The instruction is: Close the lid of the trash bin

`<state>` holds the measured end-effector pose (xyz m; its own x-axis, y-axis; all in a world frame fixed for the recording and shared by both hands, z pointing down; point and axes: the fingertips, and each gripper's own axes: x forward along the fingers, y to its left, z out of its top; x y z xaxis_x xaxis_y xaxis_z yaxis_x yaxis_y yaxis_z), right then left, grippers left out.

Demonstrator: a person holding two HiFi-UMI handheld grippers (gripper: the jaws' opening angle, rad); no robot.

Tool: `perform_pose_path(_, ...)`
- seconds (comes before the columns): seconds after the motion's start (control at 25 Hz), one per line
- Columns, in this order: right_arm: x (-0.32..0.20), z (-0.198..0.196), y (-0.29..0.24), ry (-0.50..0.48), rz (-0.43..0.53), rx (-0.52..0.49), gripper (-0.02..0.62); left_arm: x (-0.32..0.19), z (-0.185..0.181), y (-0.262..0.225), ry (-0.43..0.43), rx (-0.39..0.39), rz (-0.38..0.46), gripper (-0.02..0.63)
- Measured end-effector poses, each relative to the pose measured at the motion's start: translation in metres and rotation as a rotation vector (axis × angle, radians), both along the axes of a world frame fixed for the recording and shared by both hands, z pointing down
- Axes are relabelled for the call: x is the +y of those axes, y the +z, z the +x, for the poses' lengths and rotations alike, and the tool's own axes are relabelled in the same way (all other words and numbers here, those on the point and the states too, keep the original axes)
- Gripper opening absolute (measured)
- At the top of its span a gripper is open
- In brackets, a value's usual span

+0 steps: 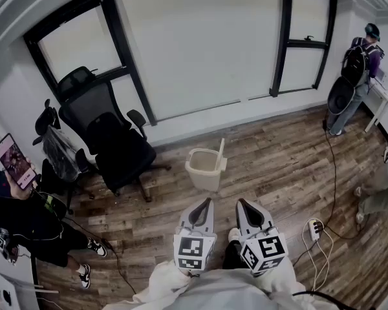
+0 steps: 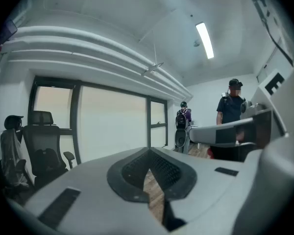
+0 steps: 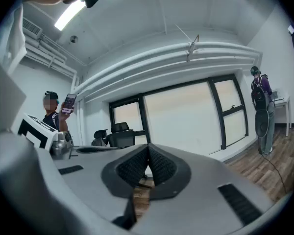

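A beige trash bin (image 1: 204, 168) stands on the wooden floor in the middle of the head view. Its lid (image 1: 220, 154) is up, standing nearly upright at the bin's right side. Both grippers are held low in front of me, short of the bin and pointing toward it. The left gripper (image 1: 206, 202) has its jaws closed together with nothing between them, as the left gripper (image 2: 149, 155) shows in its own view. The right gripper (image 1: 240, 203) is likewise shut and empty, and the right gripper (image 3: 148, 147) aims at the window wall. I cannot make out the bin in either gripper view.
A black office chair (image 1: 113, 137) stands left of the bin, with a second chair behind it. A person holding a phone (image 1: 13, 159) sits at the far left. A person with a backpack (image 1: 357, 63) stands at a white table at the back right. A power strip (image 1: 314, 228) with cables lies at the right.
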<state>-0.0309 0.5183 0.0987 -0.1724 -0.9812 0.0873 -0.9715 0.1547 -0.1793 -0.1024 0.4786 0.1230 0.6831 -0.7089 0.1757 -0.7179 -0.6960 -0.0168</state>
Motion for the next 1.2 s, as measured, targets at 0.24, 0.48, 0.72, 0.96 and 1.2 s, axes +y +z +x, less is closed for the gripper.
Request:
perform_pose_path(0.24,-0.080,0.051,0.010,-0.010,-0.012,0.000,0.023,-0.077,0.033,0.011,-0.048,0.005,-0.001,0.008)
perform_pose_path(0.48,-0.163,0.099,0.021,-0.033,-0.040,-0.021,0.023,-0.160,0.063,0.020,-0.117,-0.011,-0.018,0.008)
perform_pose_path(0.72,-0.227,0.142,0.026,-0.066,-0.061,-0.050,0.023,-0.226,0.091,0.023,-0.177,-0.045,-0.037,0.008)
perform_pose_path(0.96,-0.264,0.185,0.041,-0.081,-0.077,-0.088,0.023,-0.263,0.122,0.026,-0.213,-0.072,-0.035,0.008)
perform_pose_path(1.2,-0.286,0.195,0.054,-0.099,-0.103,-0.106,0.023,-0.285,0.123,0.034,-0.254,-0.092,-0.051,0.008)
